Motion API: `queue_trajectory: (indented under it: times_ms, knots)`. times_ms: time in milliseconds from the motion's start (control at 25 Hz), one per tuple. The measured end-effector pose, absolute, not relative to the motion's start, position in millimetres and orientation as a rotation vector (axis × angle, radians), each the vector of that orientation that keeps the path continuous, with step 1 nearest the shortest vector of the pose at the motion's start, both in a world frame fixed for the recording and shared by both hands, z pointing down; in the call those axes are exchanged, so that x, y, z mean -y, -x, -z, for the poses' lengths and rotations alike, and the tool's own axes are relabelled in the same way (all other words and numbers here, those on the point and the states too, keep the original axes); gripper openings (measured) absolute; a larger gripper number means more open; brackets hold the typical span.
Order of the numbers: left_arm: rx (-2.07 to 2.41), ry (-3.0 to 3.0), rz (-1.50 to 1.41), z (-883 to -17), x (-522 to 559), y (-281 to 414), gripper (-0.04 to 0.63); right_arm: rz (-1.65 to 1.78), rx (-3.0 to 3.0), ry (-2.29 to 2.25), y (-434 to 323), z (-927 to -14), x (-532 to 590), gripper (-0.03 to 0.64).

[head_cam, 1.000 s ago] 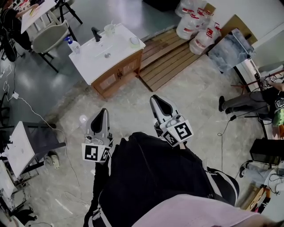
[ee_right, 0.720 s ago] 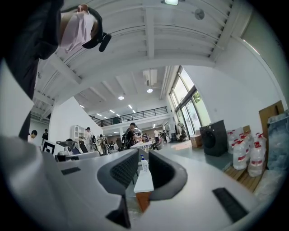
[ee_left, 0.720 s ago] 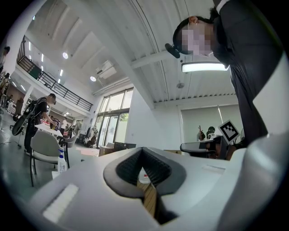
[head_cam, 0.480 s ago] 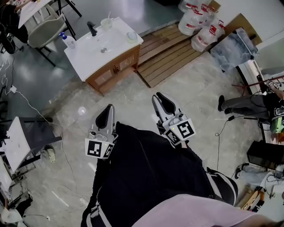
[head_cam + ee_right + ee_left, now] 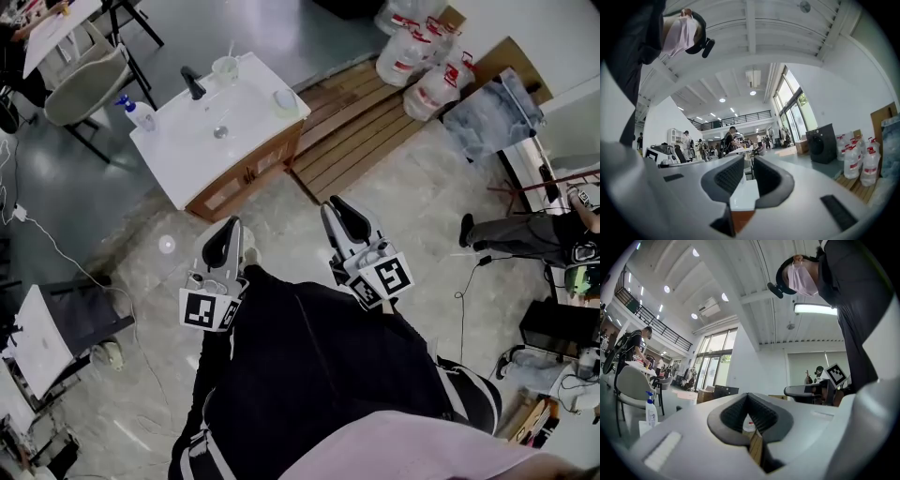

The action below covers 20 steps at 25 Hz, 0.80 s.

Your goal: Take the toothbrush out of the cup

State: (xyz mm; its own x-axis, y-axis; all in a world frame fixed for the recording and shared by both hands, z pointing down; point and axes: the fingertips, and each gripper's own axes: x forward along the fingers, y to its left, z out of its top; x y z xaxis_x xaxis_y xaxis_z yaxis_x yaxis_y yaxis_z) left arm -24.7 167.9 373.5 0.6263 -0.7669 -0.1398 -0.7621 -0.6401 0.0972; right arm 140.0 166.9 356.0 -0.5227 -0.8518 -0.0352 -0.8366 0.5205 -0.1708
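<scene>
1. Left tongs (image 5: 223,246): jaws pressed together at the tips, with nothing between them.
2. Right tongs (image 5: 345,217): jaws spread part way, with nothing between them. Both tongs point level towards the desk (image 5: 187,155) and are well apart from it.
3. Markings: each of the tongs carries one cube with black-and-white square markers, left cube (image 5: 206,311) and right cube (image 5: 380,278). These bear patterns only, no letters. The water jugs (image 5: 420,58), far ahead and to the right of the right tongs, have red labels. Their print is too small to read.
4. Surface: the desk has a white top with a basin, set on a wooden cabinet, ahead of the left tongs. The floor (image 5: 412,216) under both tongs is pale stone tile. One slatted wooden platform (image 5: 356,127) lies ahead of the right tongs.
5. Count on the desk:
   - one cup (image 5: 225,68) at the far edge
   - one toothbrush (image 5: 232,52) standing in that cup
   - one dark faucet (image 5: 193,83) just left of the cup
   - one pump bottle (image 5: 138,112) at the left corner
   - one small round dish (image 5: 284,98) at the right edge
6. One chair (image 5: 80,89) stands beyond the desk, to the left.
</scene>
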Motion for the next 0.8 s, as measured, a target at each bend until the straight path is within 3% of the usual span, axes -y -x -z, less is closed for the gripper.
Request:
queue_trajectory:
  times_ms: [440,800]
  knots:
    - [1.34,-2.855,0.306,-350,40,147,0.002,0.163,-2.664,1.502,-32,-337,35,0.074]
    - [1.35,-2.701,0.345,-395,82,189,0.003,0.23,-2.763,1.525,10,-363,94,0.071]
